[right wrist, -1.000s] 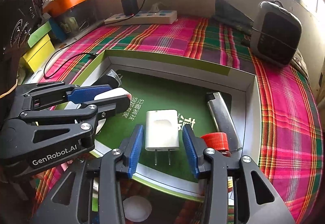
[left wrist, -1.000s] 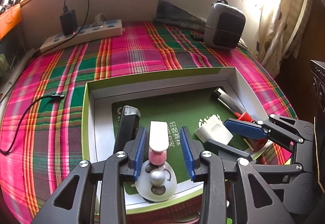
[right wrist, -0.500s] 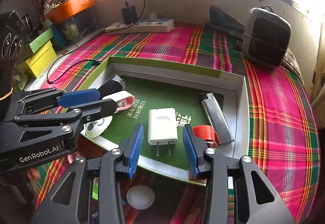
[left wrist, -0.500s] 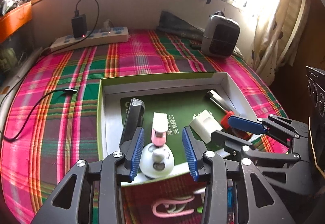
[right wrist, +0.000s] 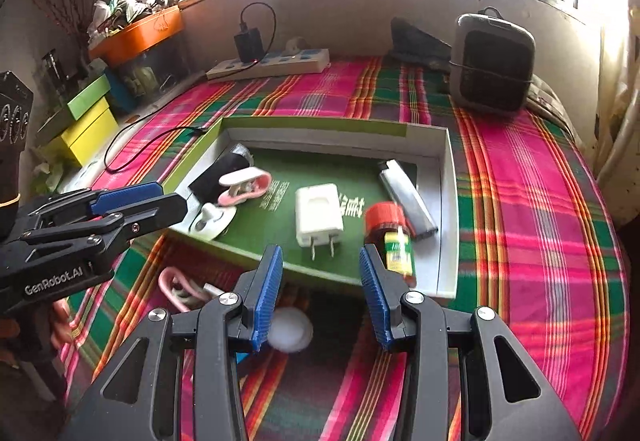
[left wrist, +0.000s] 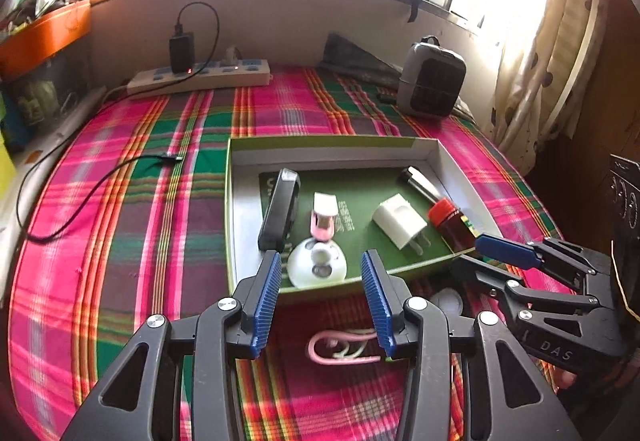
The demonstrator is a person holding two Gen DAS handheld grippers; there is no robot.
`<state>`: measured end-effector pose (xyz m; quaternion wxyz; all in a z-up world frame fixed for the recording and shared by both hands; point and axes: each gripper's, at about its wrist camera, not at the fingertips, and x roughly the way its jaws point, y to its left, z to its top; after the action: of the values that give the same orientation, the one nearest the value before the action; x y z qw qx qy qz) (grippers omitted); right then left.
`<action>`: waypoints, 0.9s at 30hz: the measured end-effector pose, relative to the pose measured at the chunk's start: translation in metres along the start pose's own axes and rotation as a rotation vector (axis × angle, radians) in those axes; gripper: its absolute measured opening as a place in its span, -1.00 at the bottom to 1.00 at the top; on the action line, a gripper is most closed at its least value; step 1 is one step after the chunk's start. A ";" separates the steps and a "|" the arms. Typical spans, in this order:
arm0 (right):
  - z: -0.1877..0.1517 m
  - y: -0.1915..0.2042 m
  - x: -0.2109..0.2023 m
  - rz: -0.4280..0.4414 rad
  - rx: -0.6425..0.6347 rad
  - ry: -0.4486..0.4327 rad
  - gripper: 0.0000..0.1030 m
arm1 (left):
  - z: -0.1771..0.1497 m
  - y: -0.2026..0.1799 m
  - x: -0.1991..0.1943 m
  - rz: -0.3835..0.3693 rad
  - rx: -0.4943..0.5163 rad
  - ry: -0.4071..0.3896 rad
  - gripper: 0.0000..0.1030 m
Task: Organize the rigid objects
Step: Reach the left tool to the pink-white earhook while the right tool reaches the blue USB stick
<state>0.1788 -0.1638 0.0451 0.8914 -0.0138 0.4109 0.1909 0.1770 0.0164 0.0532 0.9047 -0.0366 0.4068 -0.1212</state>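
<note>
Your two grippers are both empty and sit just in front of the near wall of the box (left wrist: 332, 143), which lies on the plaid cloth (left wrist: 140, 225). The fingers of the left gripper (left wrist: 320, 297) are opening at this moment with nothing between them; the white round base with the pink clip (left wrist: 318, 261) lies in the box just beyond them, not touched. The right gripper (right wrist: 320, 291) has its fingers released too, spread apart and holding nothing; the white plug (right wrist: 318, 217) rests flat on the green floor of the box in front of them. In the box you already have also the black case (left wrist: 280, 215) at the left wall, the silver lighter (right wrist: 406, 197) and the small bottle with a red cap (right wrist: 390, 233) at the right side. So I judge that you are between two steps: the placing into the box looks finished for these things, and some things wait outside. On the cloth before the box lie a pink and white cable (left wrist: 340, 347) and a white round piece (right wrist: 290, 329). The next move calls for you to lower one gripper over one of them, keep the fingers wide, and close only when the thing is truly between them. The cable is soft, so maybe it does not belong to this task; I cannot tell.
</note>
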 end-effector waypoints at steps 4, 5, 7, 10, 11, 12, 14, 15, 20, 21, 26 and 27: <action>-0.012 0.004 -0.008 0.002 0.009 0.001 -0.19 | -0.009 0.003 -0.004 -0.002 -0.011 0.005 -0.20; -0.014 0.005 -0.010 0.004 0.010 0.002 -0.19 | -0.011 0.005 -0.005 -0.002 -0.017 0.006 -0.20; -0.019 0.007 -0.013 0.006 0.011 0.000 -0.19 | -0.015 0.007 -0.007 -0.005 -0.024 0.004 -0.20; -0.026 0.009 -0.019 0.013 0.016 -0.003 -0.19 | -0.020 0.012 -0.009 -0.010 -0.040 0.007 -0.20; -0.028 0.011 -0.020 0.018 0.018 -0.004 -0.19 | -0.021 0.014 -0.010 -0.008 -0.047 0.007 -0.20; -0.030 0.012 -0.022 0.022 0.020 -0.003 -0.19 | -0.023 0.015 -0.010 -0.009 -0.052 0.007 -0.20; -0.035 0.015 -0.025 0.024 0.018 -0.002 -0.19 | -0.027 0.018 -0.011 -0.014 -0.061 0.008 -0.20; -0.037 0.017 -0.026 0.029 0.017 -0.001 -0.19 | -0.029 0.020 -0.011 -0.014 -0.066 0.010 -0.20; -0.049 0.030 -0.033 0.062 0.002 -0.008 -0.19 | -0.038 0.028 -0.011 -0.019 -0.088 0.015 -0.20; -0.050 0.032 -0.034 0.066 0.000 -0.008 -0.19 | -0.039 0.030 -0.011 -0.022 -0.093 0.016 -0.19; -0.058 0.042 -0.036 0.074 -0.004 -0.006 -0.19 | -0.044 0.038 -0.010 -0.024 -0.119 0.016 -0.19; -0.059 0.044 -0.035 0.069 -0.006 -0.004 -0.19 | -0.044 0.039 -0.010 -0.028 -0.121 0.015 -0.19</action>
<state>0.0999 -0.1456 0.0377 0.8850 -0.0018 0.4089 0.2226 0.1448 0.0577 0.0249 0.8959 -0.0962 0.4198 -0.1093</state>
